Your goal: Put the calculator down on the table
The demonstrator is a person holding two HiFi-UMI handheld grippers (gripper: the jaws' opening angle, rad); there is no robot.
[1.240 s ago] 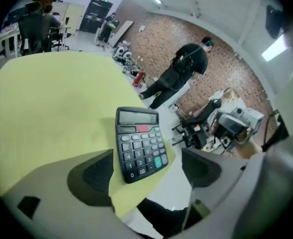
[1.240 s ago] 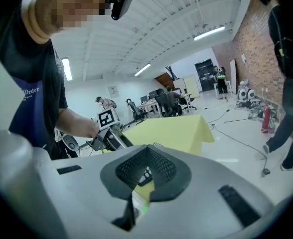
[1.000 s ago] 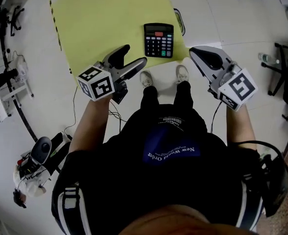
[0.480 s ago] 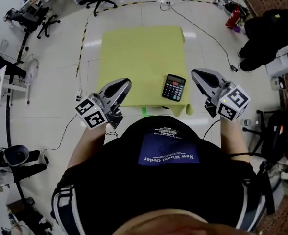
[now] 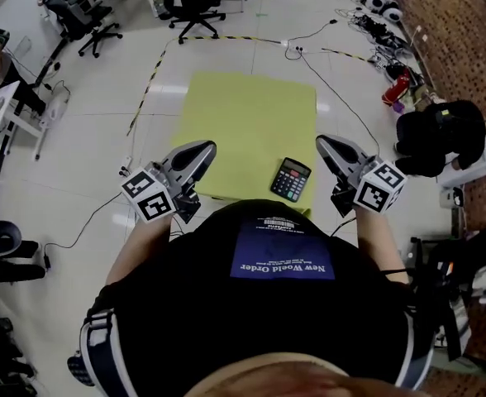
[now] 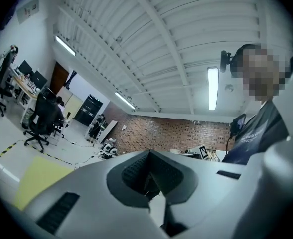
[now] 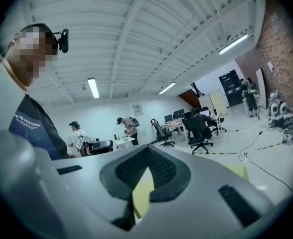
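Head view looked down past the wearer's black shirt [image 5: 284, 304] to a yellow-green table [image 5: 243, 110] standing on a pale floor [image 5: 86, 164]. The calculator [image 5: 291, 179] lay flat on the table near its lower right corner, keys up, touched by neither tool. The left tool [image 5: 203, 146] hung at the table's lower left edge in the frame, its jaws clenched together with nothing between them. The right tool [image 5: 322, 142] hung just right of the calculator and apart from it, its jaws likewise pressed together and empty.

Left gripper view showed the left tool [image 6: 148, 171] shut tip to tip, pointed across the room toward a brick wall [image 6: 176, 133], with a strip of the table at lower left. Right gripper view showed the right tool [image 7: 145, 171] closed on nothing, a sliver of yellow table showing through the notch behind its tips, and office chairs [image 7: 199, 128] beyond.
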